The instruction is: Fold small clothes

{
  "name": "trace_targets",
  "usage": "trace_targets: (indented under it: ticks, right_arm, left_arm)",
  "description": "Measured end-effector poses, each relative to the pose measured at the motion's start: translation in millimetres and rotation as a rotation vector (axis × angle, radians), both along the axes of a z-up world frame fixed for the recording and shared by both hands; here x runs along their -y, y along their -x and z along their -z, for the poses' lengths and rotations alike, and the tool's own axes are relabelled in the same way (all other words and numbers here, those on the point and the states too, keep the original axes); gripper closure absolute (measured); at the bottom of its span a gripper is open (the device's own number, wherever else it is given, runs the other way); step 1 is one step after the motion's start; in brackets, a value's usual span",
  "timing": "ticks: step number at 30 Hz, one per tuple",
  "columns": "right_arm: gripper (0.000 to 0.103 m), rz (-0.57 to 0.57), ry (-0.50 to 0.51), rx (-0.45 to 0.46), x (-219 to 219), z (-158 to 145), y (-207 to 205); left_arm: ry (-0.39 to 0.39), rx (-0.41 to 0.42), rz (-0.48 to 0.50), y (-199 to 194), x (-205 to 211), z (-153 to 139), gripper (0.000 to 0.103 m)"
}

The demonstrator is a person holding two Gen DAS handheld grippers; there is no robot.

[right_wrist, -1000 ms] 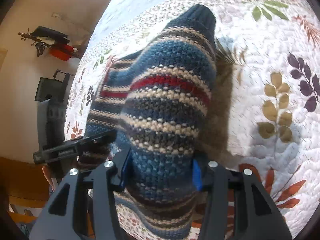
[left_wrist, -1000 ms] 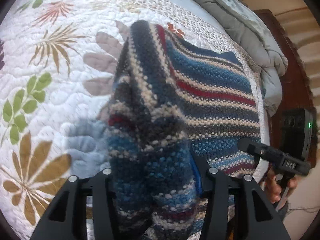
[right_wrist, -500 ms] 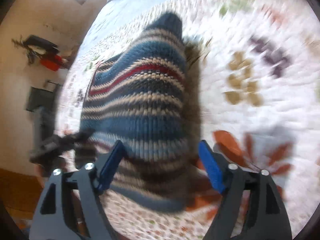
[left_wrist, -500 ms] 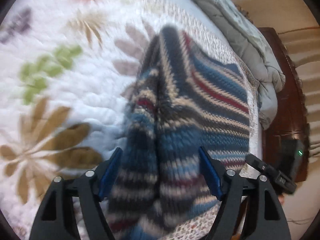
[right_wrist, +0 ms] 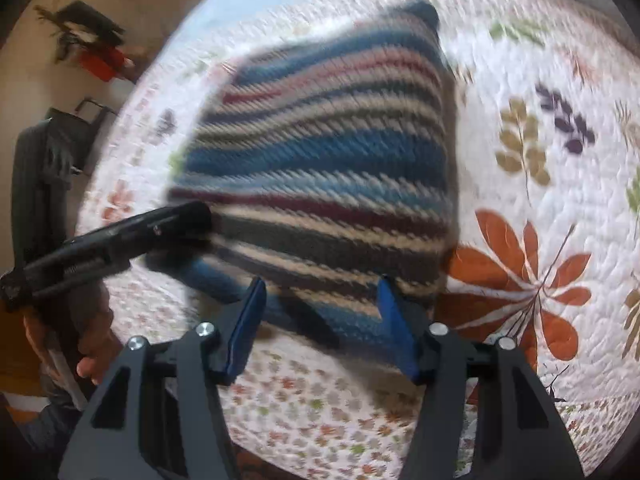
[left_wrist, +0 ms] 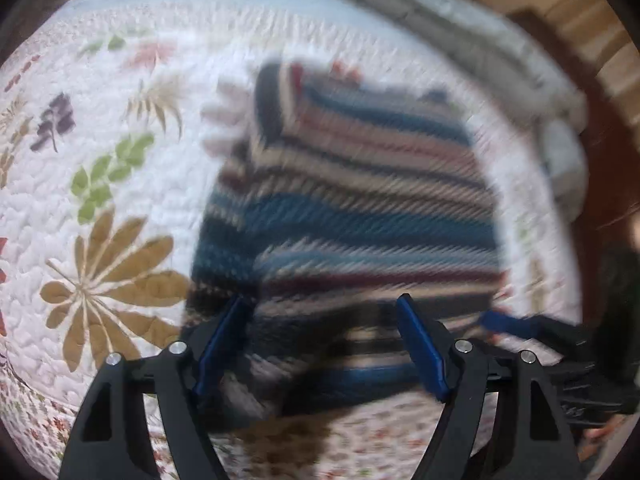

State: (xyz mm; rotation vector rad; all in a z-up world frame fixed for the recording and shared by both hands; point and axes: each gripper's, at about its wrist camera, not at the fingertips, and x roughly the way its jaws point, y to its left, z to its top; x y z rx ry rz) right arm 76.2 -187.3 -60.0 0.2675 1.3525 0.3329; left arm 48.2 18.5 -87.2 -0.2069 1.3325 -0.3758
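I see both jaws off the striped sweater [left_wrist: 352,200] now; left gripper [left_wrist: 320,344] spread, opening; right gripper [right_wrist: 320,320] spread, closing, sweater lying flat beyond. No readable writing.

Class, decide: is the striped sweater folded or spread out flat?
Folded: the striped sweater lies as a compact block on the quilt, with no sleeves spread out.

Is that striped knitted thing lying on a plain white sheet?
No, the striped sweater lies on a quilt printed with coloured leaves and flowers.
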Motion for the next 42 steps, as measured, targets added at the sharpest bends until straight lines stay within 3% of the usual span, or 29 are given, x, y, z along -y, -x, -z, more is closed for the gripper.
trace_targets:
  ticks: [3, 8, 11, 15, 19, 22, 25, 34, 42]
  right_arm:
    - [0.054, 0.027, -0.003, -0.020, 3, 23, -4]
    - [0.054, 0.060, -0.044, -0.004, 11, 26, 0]
    - [0.044, 0.083, -0.046, 0.035, 14, 8, 13]
    - [0.040, 0.123, 0.070, 0.092, 14, -13, 34]
    - [0.024, 0.140, 0.144, 0.139, 10, -26, 53]
    - [0.017, 0.154, 0.183, 0.159, 8, -32, 69]
    - [0.014, 0.184, 0.162, 0.160, 3, -35, 79]
    - [0.013, 0.230, 0.187, 0.181, -2, -48, 94]
    - [0.013, 0.226, 0.194, 0.186, -10, -51, 96]
  left_arm:
    - [-0.016, 0.011, 0.018, -2, -1, 26, 0.019]
    - [-0.035, 0.036, 0.031, 6, -2, 15, 0.019]
    - [-0.059, 0.038, 0.012, 18, -3, 2, 0.018]
    - [-0.173, 0.075, -0.028, 36, -7, -12, 0.016]
    - [-0.266, 0.114, -0.064, 56, -16, -26, 0.011]
    - [-0.256, 0.100, -0.087, 70, -24, -32, 0.011]
    - [-0.259, 0.113, -0.104, 82, -28, -42, 0.011]
    - [-0.305, 0.213, -0.101, 110, -29, -77, 0.010]
    - [-0.346, 0.248, -0.081, 114, -19, -83, 0.008]
